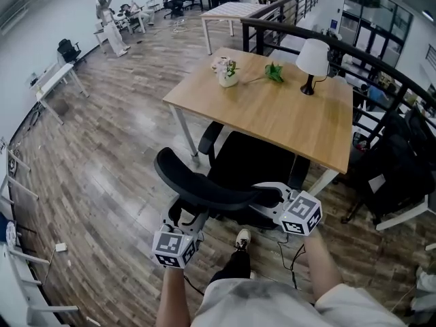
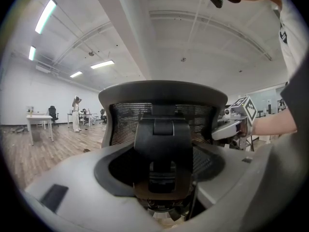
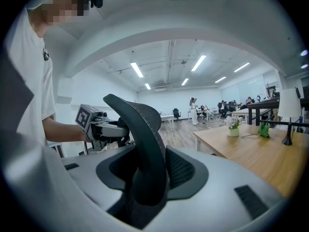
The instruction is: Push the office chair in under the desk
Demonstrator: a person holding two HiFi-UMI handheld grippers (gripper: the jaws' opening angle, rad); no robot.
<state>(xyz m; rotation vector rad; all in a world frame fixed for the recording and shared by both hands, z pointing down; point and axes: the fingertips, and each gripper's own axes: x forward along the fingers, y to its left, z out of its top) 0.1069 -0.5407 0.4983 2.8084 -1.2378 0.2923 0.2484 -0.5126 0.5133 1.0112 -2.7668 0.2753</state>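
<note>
The black mesh office chair (image 1: 204, 186) stands with its seat partly under the wooden desk (image 1: 272, 121), its backrest toward me. My left gripper (image 1: 189, 223) is at the lower left of the chair's back. In the left gripper view the black back support (image 2: 161, 144) fills the gap between the jaws of the left gripper (image 2: 161, 180). My right gripper (image 1: 274, 198) holds the backrest's right side. In the right gripper view the backrest's edge (image 3: 145, 144) runs between the jaws of the right gripper (image 3: 149, 190), and the left gripper (image 3: 112, 128) shows beyond it.
On the desk stand a white lamp (image 1: 312, 60), a small flower pot (image 1: 228, 73) and a green item (image 1: 274, 72). A black railing (image 1: 327, 36) runs behind the desk. Dark furniture (image 1: 392, 172) crowds the right side. My shoe (image 1: 242, 238) and a cable (image 1: 285, 249) lie behind the chair.
</note>
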